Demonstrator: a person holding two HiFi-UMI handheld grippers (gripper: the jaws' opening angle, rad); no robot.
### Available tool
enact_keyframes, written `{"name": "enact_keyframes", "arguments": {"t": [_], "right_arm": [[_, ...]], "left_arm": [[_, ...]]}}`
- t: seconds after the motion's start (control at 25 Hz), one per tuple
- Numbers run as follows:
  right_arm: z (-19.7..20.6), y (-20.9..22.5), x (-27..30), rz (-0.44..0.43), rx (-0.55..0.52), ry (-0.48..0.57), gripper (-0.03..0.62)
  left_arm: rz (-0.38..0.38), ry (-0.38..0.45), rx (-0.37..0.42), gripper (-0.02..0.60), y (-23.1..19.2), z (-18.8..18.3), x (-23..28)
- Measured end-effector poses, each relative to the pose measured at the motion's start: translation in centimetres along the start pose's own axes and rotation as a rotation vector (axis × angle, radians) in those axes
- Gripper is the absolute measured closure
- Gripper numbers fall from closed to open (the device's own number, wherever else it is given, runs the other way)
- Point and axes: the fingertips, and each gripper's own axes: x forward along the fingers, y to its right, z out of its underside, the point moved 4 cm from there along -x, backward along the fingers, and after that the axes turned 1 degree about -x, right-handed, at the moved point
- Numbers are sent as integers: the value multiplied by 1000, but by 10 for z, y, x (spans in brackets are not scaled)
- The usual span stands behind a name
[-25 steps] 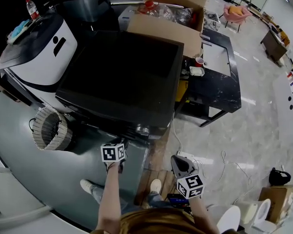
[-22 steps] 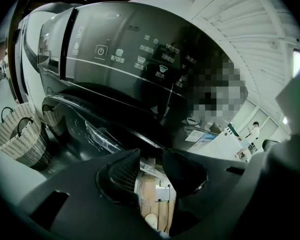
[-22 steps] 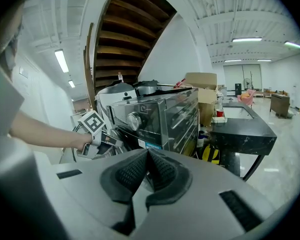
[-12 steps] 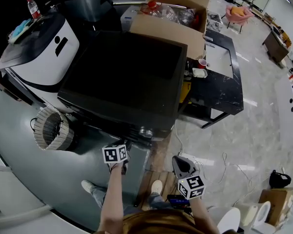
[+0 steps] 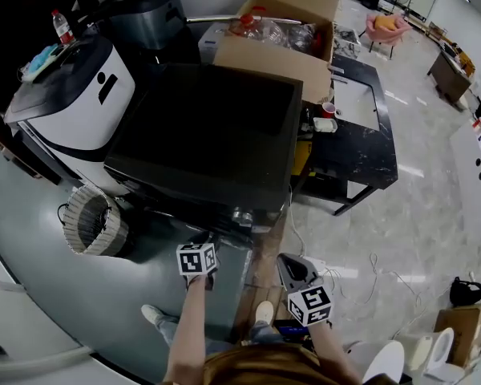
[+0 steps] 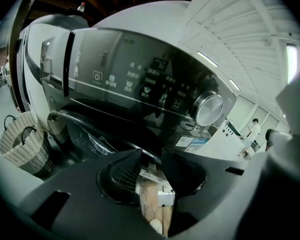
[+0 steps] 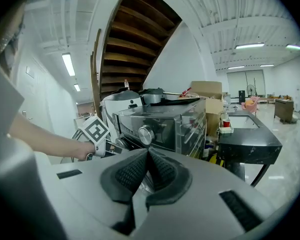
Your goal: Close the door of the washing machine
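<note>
Writing on washing machine (image 6: 140,84) unreadable; left gripper (image 6: 151,154) fingers, just closing slightly, gape empty; right gripper (image 7: 148,153) fingers touch.

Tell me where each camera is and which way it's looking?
Head view: on the person's head, looking down on the washing machine; shows both forearms, left gripper, right gripper.
Left gripper view: on the left gripper, facing the control panel; its fingers open, empty, just closed slightly.
Right gripper view: on the right gripper, facing the machine's front; fingers shut.
Shared: both gripper views show the silver knob.
</note>
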Motion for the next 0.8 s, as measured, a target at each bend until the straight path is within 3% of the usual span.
{"name": "enact_keyframes", "arguments": {"t": [0.12, 0.32, 0.6, 0.8], "right_arm": [[-8, -6, -4, 13, -8, 28, 583], [-19, -22, -10, 17, -32, 74, 582], [-46, -41, -19, 39, -100, 160, 583], [-60, -56, -23, 24, -113, 198, 583]], "left_arm": [[-32, 64, 58, 485, 8, -7, -24], [-48, 200, 124, 536, 21, -20, -75], [-11, 400, 141, 548, 50, -40, -156], [-38, 524, 192, 549, 62, -52, -202]]}}
